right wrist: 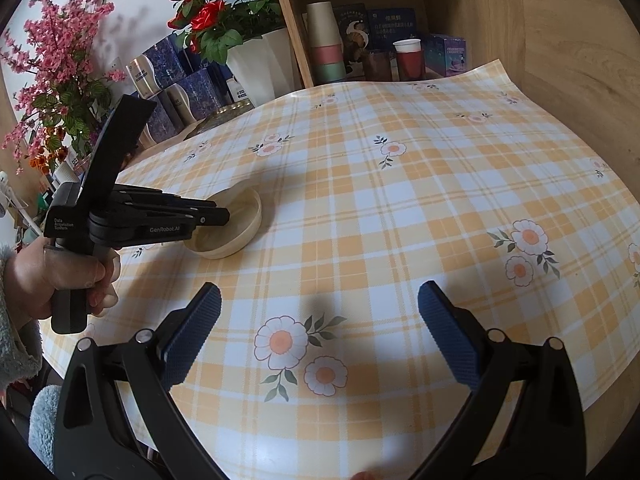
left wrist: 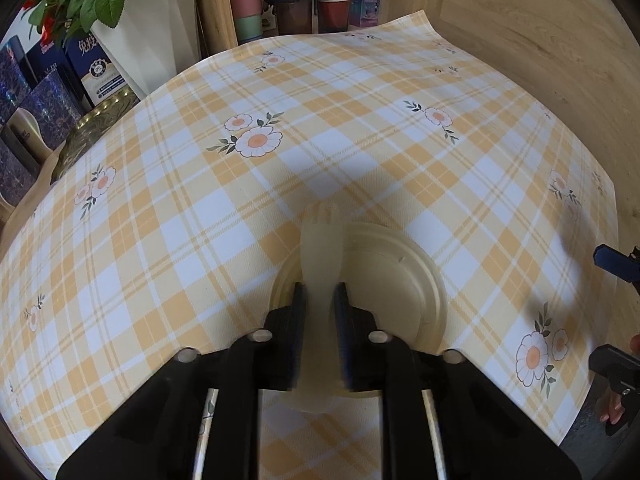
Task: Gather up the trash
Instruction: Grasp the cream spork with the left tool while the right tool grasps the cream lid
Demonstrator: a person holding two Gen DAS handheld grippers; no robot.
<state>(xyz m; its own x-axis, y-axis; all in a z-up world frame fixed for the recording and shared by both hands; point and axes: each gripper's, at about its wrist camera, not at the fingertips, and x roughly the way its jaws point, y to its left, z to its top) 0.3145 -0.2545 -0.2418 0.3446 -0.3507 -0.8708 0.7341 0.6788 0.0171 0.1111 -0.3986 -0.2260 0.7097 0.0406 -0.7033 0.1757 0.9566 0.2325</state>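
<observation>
Left claw (left wrist: 320, 300) is clamped tight on a pale, translucent plastic fork (left wrist: 322, 252), its two black jaws squeezing the handle while the tines poke out ahead, slightly blurred. The fork sits over the near-left rim of a cream round disposable plate (left wrist: 396, 276), which lies on the yellow-and-white plaid cloth with daisy prints (left wrist: 360, 152) covering the tabletop, toward its near-left edge as the right camera sees it. From that side view the left claw (right wrist: 224, 216) reaches level over the plate (right wrist: 236, 236), a hand (right wrist: 60, 276) in a fuzzy grey sleeve gripping its black handle.

Right claw (right wrist: 320, 316) hangs wide apart, blue ribbed pads (right wrist: 448, 340) spread, nothing between them but bare cloth (right wrist: 400, 200) and printed daisies, near the front edge of the tabletop, well apart from the plate.

Farther back, past the cloth's far edge: a white faceted pot of red artificial roses (right wrist: 256, 60), dark blue patterned boxes (right wrist: 188, 80), and in the wooden shelf nook a stack of pastel paper cups (right wrist: 324, 44) and a red paper cup with a white lining (right wrist: 410, 58).
</observation>
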